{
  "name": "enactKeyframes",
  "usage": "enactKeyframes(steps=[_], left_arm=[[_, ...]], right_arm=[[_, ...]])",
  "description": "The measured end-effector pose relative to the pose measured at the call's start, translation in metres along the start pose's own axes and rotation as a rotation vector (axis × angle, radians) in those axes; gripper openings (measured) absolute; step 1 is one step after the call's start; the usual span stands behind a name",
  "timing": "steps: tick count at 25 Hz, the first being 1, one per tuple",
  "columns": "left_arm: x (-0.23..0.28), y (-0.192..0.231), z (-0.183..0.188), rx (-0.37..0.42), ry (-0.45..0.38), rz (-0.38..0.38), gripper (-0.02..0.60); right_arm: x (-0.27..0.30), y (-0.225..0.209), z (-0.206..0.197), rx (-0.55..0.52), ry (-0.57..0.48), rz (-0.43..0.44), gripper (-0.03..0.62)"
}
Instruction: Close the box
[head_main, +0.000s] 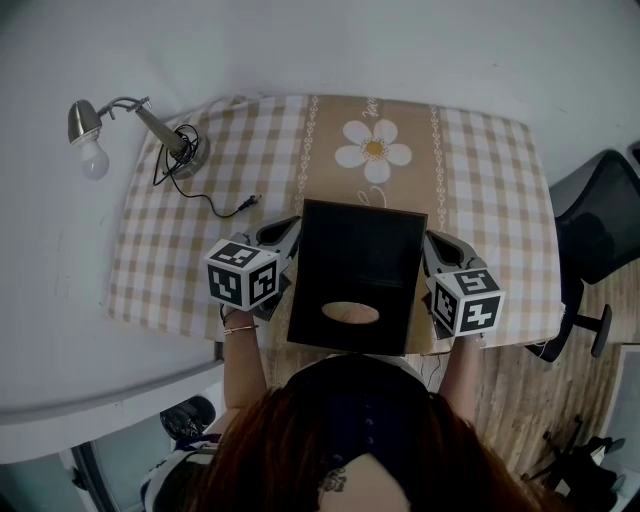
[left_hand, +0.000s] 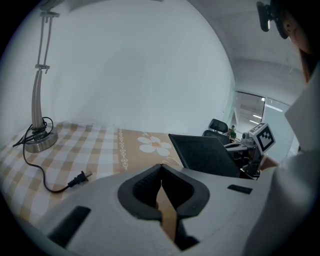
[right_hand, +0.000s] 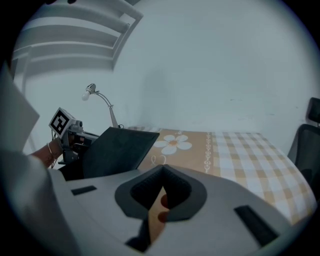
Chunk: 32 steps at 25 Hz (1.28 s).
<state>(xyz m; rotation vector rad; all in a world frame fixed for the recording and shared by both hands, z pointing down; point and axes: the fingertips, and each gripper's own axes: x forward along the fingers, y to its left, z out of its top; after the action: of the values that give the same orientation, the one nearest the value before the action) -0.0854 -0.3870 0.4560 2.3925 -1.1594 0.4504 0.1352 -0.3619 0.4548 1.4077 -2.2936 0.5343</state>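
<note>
The box (head_main: 360, 275) stands at the table's near edge, right in front of the person. From above I see its black top panel, tilted, with an oval cut-out (head_main: 350, 313). The same black panel (left_hand: 205, 155) rises at the right of the left gripper view and the panel (right_hand: 117, 150) at the left of the right gripper view. My left gripper (head_main: 285, 232) is at the box's left side, my right gripper (head_main: 437, 243) at its right side. Each is shut on a thin brown cardboard side flap: the left flap (left_hand: 167, 215) and the right flap (right_hand: 156, 215), which carries red dots.
A checked tablecloth with a daisy print (head_main: 373, 150) covers the table. A desk lamp (head_main: 120, 125) stands at the far left, its cable and plug (head_main: 245, 203) lying just beyond my left gripper. A black office chair (head_main: 600, 230) is off the table's right side.
</note>
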Motion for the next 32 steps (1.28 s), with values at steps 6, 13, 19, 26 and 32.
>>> enactKeyframes(steps=[6, 13, 19, 26, 32], left_arm=[[-0.009, -0.004, 0.008, 0.014, -0.029, 0.007, 0.028], [-0.021, -0.011, 0.015, 0.039, -0.058, 0.016, 0.028], [-0.030, -0.016, 0.019, 0.051, -0.081, 0.028, 0.028], [-0.038, -0.020, 0.023, 0.056, -0.108, 0.049, 0.028], [-0.049, -0.026, 0.024, 0.060, -0.125, 0.063, 0.028]], right_arm=[[-0.009, 0.003, 0.008, -0.021, -0.024, -0.021, 0.017], [-0.021, 0.008, 0.014, -0.036, -0.050, -0.047, 0.017], [-0.030, 0.011, 0.017, -0.032, -0.071, -0.064, 0.017], [-0.036, 0.011, 0.021, -0.037, -0.086, -0.081, 0.017], [-0.046, 0.015, 0.020, -0.041, -0.084, -0.127, 0.017]])
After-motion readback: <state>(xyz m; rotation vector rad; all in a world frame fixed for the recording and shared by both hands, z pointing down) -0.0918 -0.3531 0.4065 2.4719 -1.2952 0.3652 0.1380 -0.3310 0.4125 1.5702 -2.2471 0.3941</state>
